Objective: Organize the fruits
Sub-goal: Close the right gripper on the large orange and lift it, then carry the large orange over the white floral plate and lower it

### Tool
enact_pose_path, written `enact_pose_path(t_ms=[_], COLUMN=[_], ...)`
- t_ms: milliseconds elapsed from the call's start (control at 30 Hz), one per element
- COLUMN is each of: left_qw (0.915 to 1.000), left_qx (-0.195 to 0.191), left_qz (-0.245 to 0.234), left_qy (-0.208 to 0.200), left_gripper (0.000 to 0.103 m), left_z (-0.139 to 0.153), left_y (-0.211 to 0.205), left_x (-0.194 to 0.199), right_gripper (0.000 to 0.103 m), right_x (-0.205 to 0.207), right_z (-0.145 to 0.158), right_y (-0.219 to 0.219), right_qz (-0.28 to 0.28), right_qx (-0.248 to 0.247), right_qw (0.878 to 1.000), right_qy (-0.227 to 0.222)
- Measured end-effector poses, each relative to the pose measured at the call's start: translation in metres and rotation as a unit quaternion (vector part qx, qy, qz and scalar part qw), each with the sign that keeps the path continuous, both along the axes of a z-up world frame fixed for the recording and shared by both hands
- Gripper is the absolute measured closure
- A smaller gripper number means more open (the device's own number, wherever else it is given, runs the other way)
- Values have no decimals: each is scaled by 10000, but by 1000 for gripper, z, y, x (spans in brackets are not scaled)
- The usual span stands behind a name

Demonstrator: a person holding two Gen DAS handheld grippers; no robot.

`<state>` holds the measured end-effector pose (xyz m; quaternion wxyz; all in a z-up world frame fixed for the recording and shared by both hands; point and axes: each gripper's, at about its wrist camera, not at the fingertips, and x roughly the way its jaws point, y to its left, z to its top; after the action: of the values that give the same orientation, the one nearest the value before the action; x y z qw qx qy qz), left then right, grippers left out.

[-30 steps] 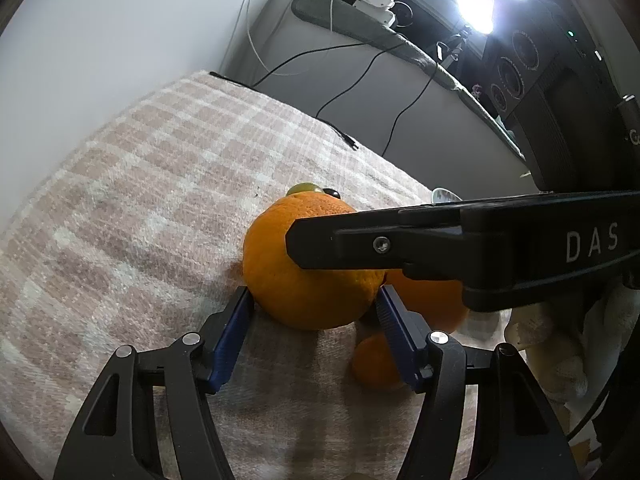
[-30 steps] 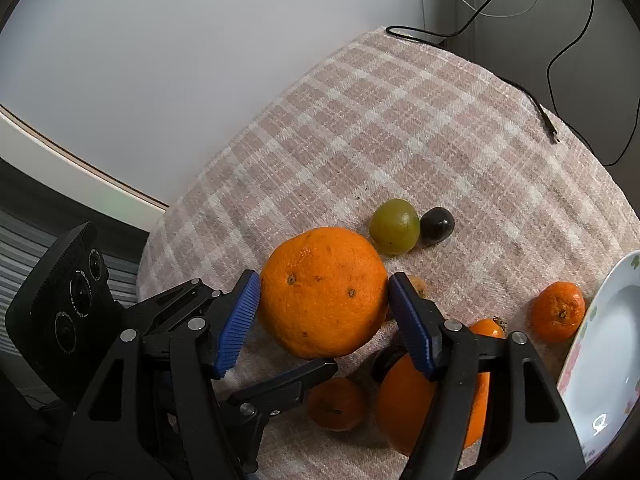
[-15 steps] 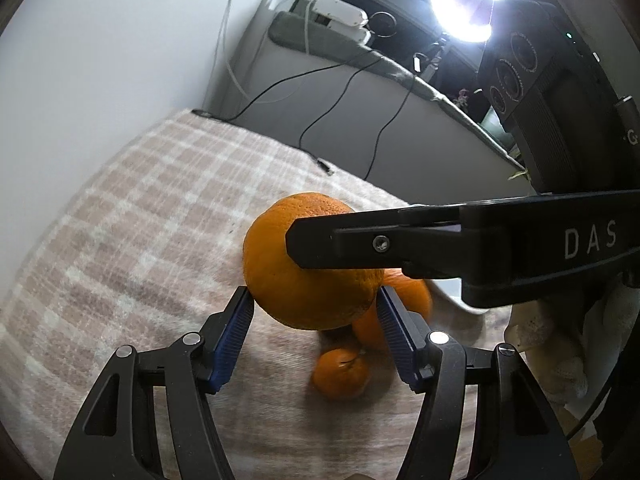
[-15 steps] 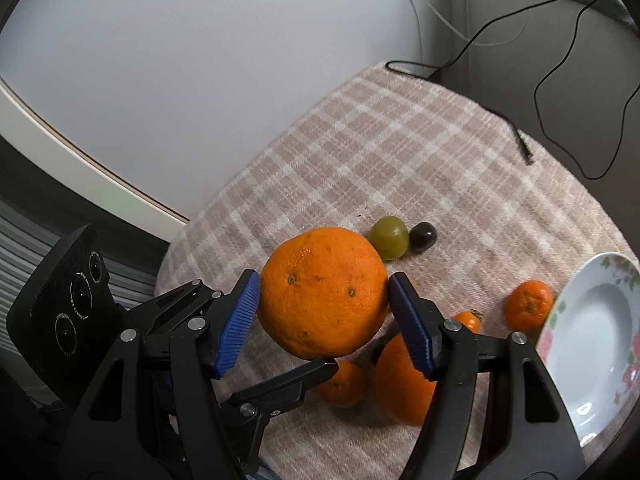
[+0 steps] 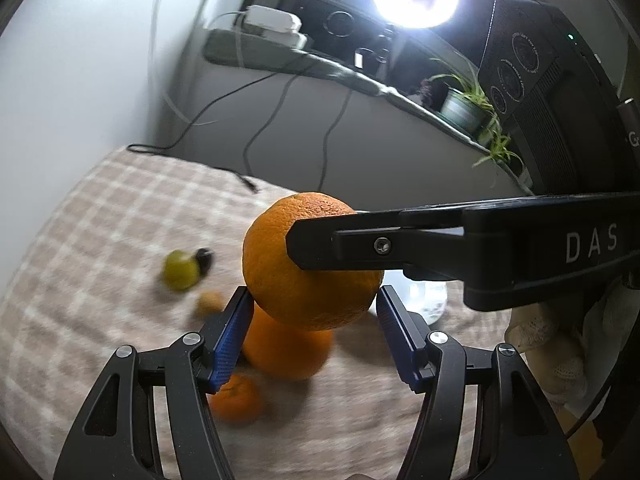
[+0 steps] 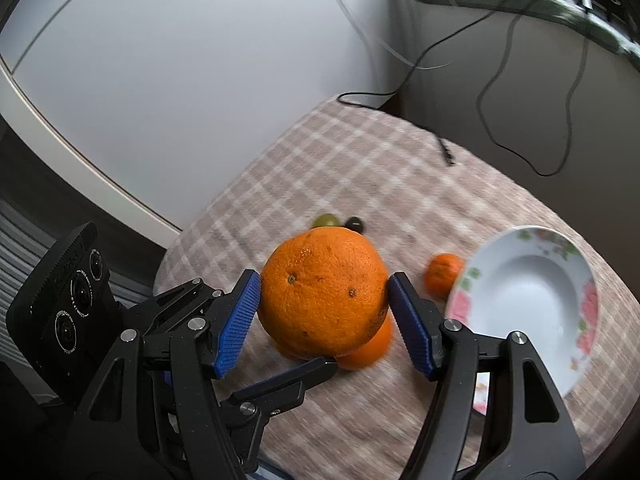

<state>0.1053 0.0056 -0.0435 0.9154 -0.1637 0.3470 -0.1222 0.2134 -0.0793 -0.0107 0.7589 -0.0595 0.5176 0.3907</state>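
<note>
We've got both grippers, left [image 5: 312, 334] and right [image 6: 324, 320], clamping the big orange [image 6: 323, 298], plate [image 6: 532, 300] at three o'clock.

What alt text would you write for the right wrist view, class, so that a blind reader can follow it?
Both tongs, the right and the left, hold one large orange above a checked cloth. An empty flowered plate lies to the right with a mandarin beside it; a second orange, a green fruit and a dark one lie below and behind.
</note>
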Motion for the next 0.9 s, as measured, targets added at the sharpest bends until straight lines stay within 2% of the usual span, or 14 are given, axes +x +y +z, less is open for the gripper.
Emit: enact_pose_path(t_ms=[400, 667, 900], left_qw=[9988, 9978, 9964], left_qx=[17, 73, 125], left_qz=[-488, -622, -715], left_qy=[39, 219, 432], left_gripper=[40, 40, 39], left_z=[-3, -15, -31], left_y=[-69, -99, -115], left_x=[38, 68, 81], right_gripper=[34, 34, 34], right_x=[26, 55, 71], right_z=[-1, -22, -43], right_y=[-86, -125, -142], right_qz=[-628, -985, -1120], right_qx=[76, 221, 217], right_qw=[9980, 9948, 9932], right_qy=[-18, 131, 249])
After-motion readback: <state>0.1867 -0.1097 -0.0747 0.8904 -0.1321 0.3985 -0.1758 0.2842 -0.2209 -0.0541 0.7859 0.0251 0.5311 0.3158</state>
